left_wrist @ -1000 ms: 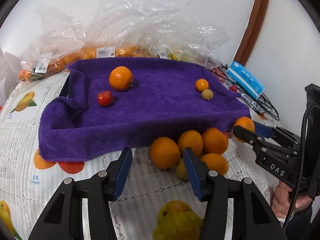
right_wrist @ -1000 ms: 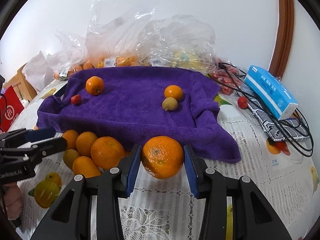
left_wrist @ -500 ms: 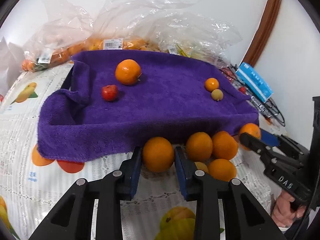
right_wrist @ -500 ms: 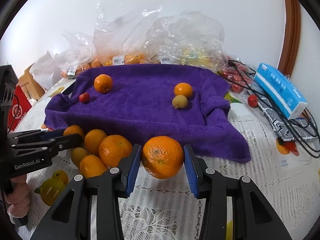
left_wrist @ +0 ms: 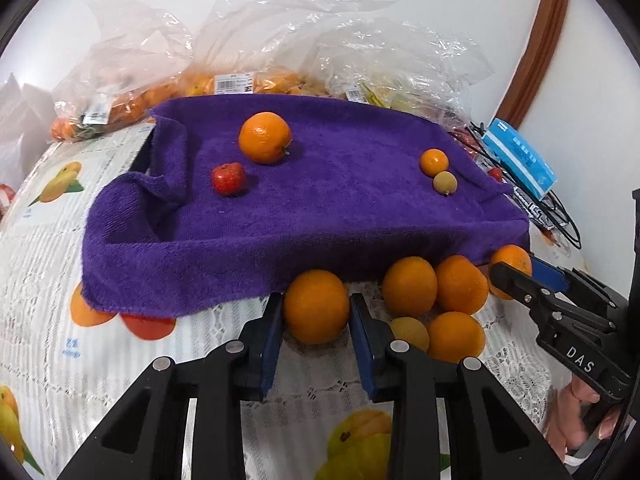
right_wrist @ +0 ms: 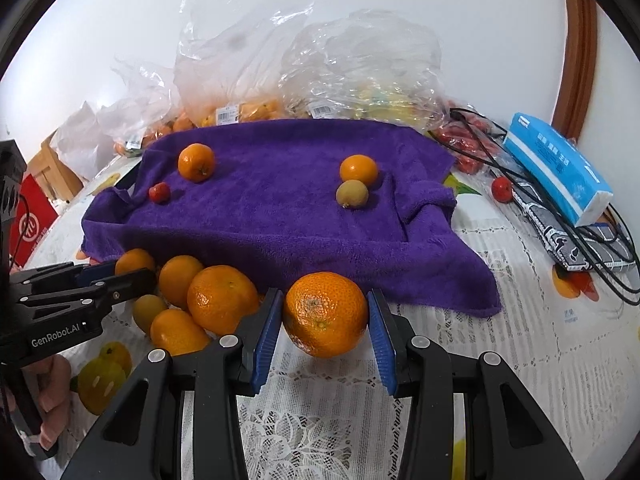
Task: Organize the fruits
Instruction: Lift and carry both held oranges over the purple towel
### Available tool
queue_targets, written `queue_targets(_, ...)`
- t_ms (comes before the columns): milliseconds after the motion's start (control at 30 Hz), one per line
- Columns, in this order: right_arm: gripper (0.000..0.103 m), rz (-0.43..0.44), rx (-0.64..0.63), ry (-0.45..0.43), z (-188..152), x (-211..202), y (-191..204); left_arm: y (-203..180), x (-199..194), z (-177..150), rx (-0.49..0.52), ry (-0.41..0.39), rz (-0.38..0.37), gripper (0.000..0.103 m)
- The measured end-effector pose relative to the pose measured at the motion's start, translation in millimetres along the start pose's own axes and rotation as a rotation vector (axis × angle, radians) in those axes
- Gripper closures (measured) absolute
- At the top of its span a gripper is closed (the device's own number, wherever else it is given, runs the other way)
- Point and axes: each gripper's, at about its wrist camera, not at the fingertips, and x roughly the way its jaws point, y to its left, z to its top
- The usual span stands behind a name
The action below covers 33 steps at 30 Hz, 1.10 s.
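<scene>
A purple towel covers a raised tray; on it lie a large orange, a small red fruit, a small orange and a brownish fruit. A heap of oranges lies on the table in front of it. My left gripper is shut on an orange from the heap's left end. My right gripper is shut on a large orange and holds it just above the table; it also shows in the left wrist view.
Clear plastic bags of fruit stand behind the towel. A blue tissue pack, black cables and a small red fruit lie at the right. A lace cloth covers the table.
My left gripper moved forward to the heap and closed on its leftmost orange. My right gripper kept its hold on its orange and barely moved.
</scene>
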Motion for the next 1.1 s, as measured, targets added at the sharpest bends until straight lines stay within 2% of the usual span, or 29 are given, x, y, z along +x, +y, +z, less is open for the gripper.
queue_targets(133,0.060,-0.006,0.020,-0.003,-1.9,-4.5,-0.9,-4.9,-1.6,-2.5,0.031,0.008,-0.004,0.072)
queue_targets(300,0.060,-0.014,-0.033,0.030,-3.7,0.3,9.5,-5.7,1.5,-0.3,0.050,0.017,-0.002,0.072)
queue_targets(533,0.060,-0.005,-0.031,0.022,-4.8,-0.3,8.4,-2.7,-1.8,0.8,0.034,-0.001,-0.036,0.072)
queue_targets(900,0.061,0.018,-0.047,-0.101,-1.4,-25.3,12.7,0.6,-29.3,4.2,0.010,-0.109,-0.110,0.072)
queue_targets(1067,0.061,0.021,-0.053,-0.135,-0.6,-31.1,13.2,-0.1,-30.3,5.3,0.033,-0.104,-0.081,0.072)
queue_targets(1100,0.061,0.019,-0.052,-0.135,-0.6,-30.7,13.2,1.5,-31.5,6.1,0.026,-0.100,-0.097,0.072)
